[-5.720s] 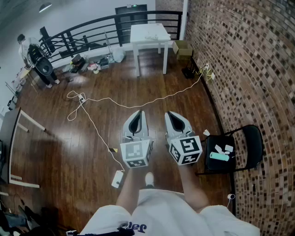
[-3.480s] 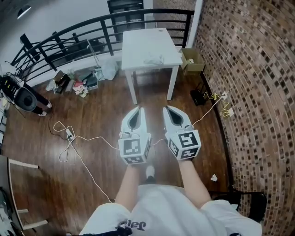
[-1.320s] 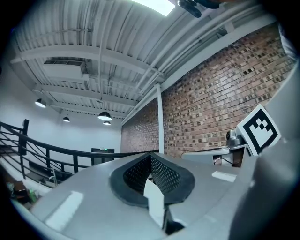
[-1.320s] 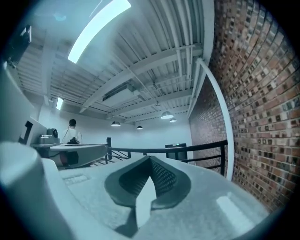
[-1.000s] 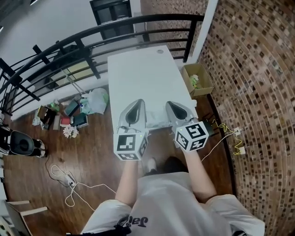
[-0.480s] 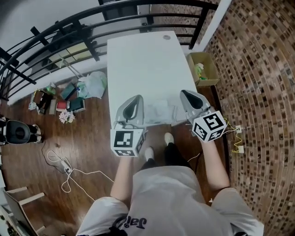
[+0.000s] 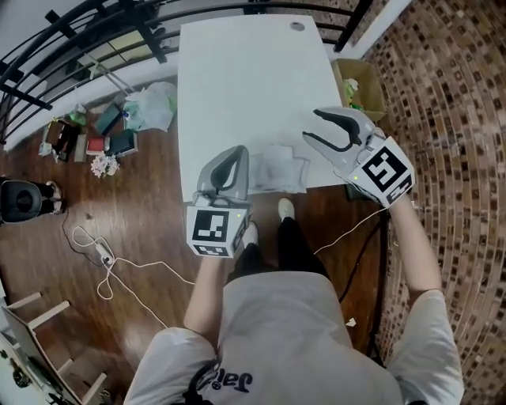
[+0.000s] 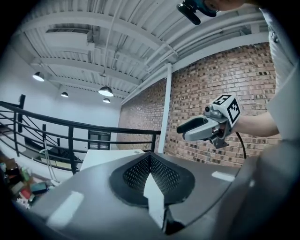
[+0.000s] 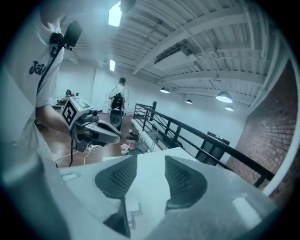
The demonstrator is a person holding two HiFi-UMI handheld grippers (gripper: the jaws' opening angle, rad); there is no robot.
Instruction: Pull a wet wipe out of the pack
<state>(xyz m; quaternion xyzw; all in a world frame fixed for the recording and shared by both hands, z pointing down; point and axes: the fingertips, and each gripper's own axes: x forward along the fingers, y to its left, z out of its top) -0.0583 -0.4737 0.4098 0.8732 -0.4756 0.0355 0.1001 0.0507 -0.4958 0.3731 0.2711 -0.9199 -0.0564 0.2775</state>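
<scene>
A pale wet wipe pack lies flat on the white table, close to its front edge. My left gripper is shut with nothing in it, just left of the pack at the table's front. In the left gripper view its jaws meet in a closed seam. My right gripper hovers over the table's right edge, right of the pack. Its jaws have just been opening and nothing is between them. In the right gripper view, my right gripper shows table in its gap, with a white shape, perhaps the pack, low down.
A brick wall runs along the right. An open cardboard box sits by the table's right side. A black railing and floor clutter are at the left. Cables trail on the wooden floor.
I have come up close to the table. The right gripper has swung out to the right and its jaws have spread apart. The left gripper has sunk toward the table's front edge.
</scene>
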